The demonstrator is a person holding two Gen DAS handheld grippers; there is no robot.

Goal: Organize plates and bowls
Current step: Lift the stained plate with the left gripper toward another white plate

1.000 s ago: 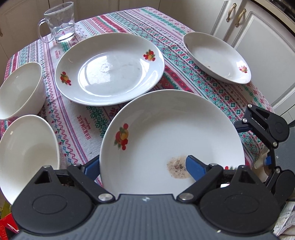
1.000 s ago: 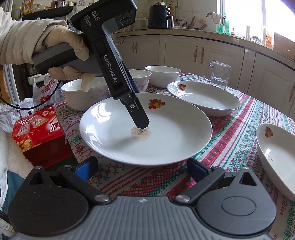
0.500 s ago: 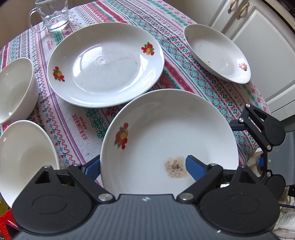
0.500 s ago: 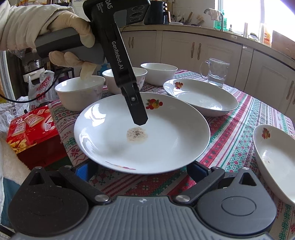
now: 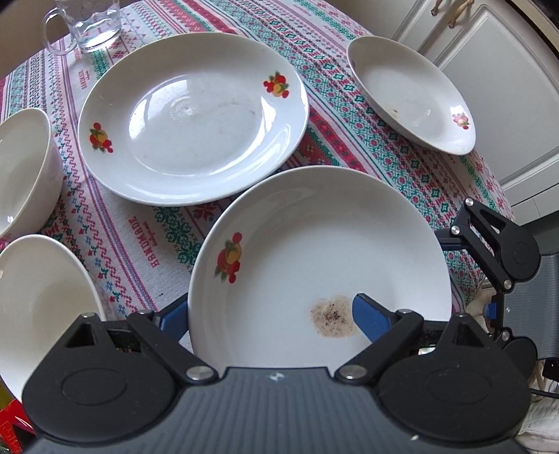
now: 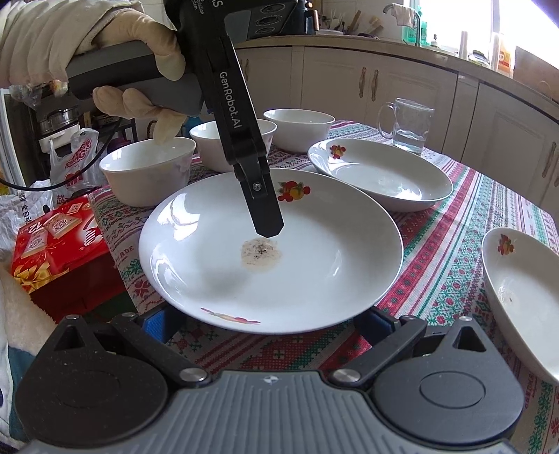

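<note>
"GenRobot.AI" runs down the left gripper [image 6: 267,223]; tablecloth [image 5: 153,241] lettering is unclear.

In the left wrist view, the soiled plate [image 5: 314,251] is covering the tip of the left-hand blue finger pad [image 5: 173,316], so contact there cannot be told. The frame's left edge is cutting off two white bowls [image 5: 24,167], and the top edge is slicing through the glass mug [image 5: 87,24]. In the right wrist view, the same plate is hiding both blue pads of the right gripper [image 6: 269,323] beneath its near rim. The right edge is cropping the small deep plate [image 6: 524,293]. The gloved hand [image 6: 139,66] is running off the top left corner.
</note>
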